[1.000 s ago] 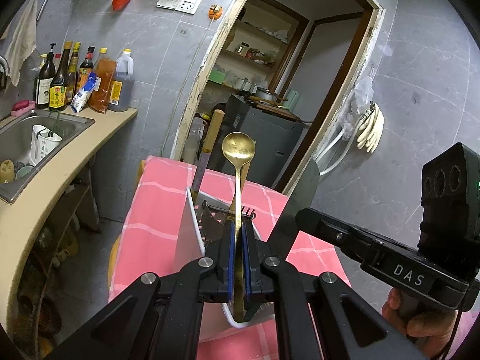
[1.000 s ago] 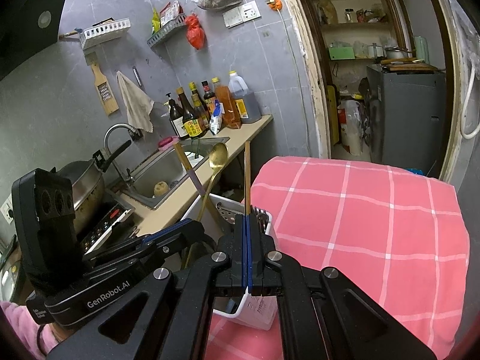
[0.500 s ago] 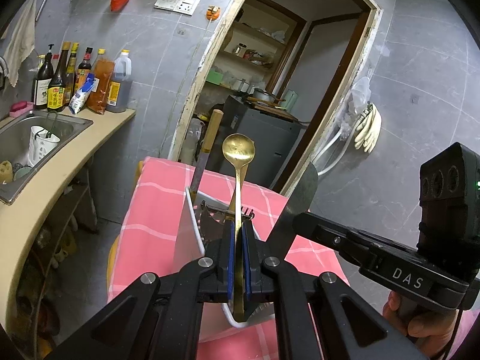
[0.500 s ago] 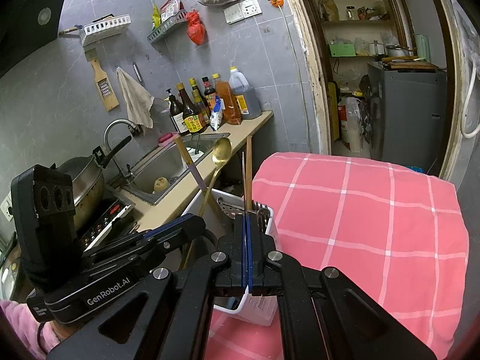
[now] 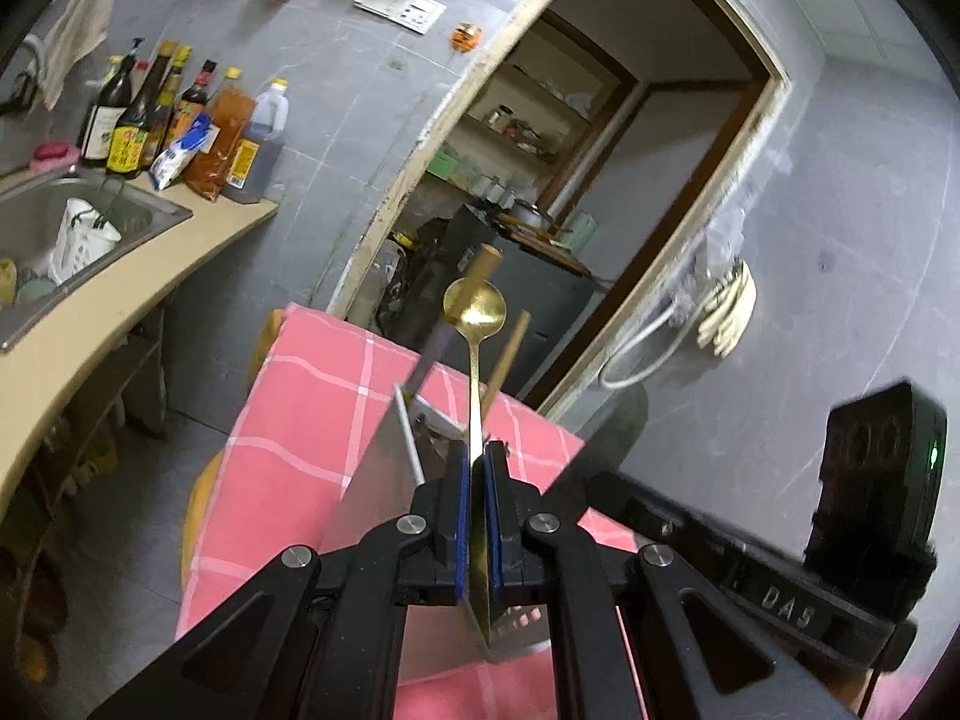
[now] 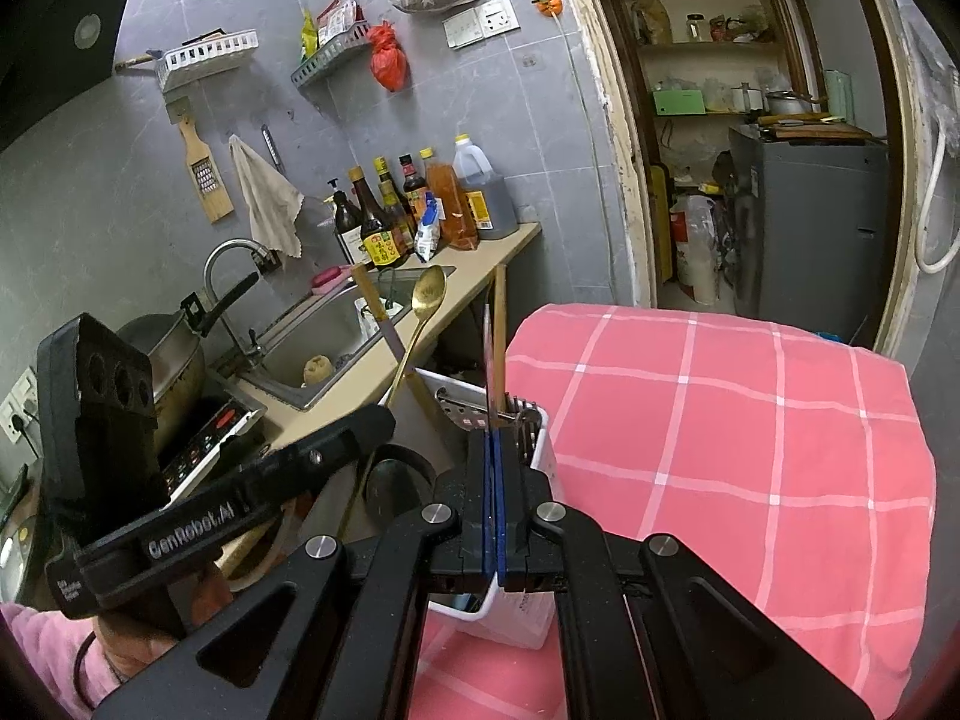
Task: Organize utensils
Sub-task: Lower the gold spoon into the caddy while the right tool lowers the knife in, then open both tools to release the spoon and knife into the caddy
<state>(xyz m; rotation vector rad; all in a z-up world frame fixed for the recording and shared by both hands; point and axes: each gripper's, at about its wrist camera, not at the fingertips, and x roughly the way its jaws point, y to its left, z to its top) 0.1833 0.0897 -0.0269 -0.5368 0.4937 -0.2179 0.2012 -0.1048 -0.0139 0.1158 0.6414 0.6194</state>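
Partly hidden: left tool (image 5: 474, 468) clamps gold spoon (image 5: 475, 324); right tool (image 6: 494, 444) pinches thin utensil, identity unclear.

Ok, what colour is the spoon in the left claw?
Gold spoon; left wrist view shows it best.

Sauce bottles (image 6: 414, 210) stand together on the counter (image 6: 480, 264) beside the sink (image 6: 324, 336). A towel (image 6: 264, 195) hangs above the tap (image 6: 225, 252), and a red bag (image 6: 389, 57) hangs on the grey wall.

Grey tiled wall (image 6: 540, 138); beige counter (image 6: 480, 264) below it with steel sink (image 6: 324, 348). Right of counter, doorway (image 6: 750, 120) into pantry shelves (image 6: 708, 48). Pink checked tablecloth (image 6: 720, 420) near doorway.
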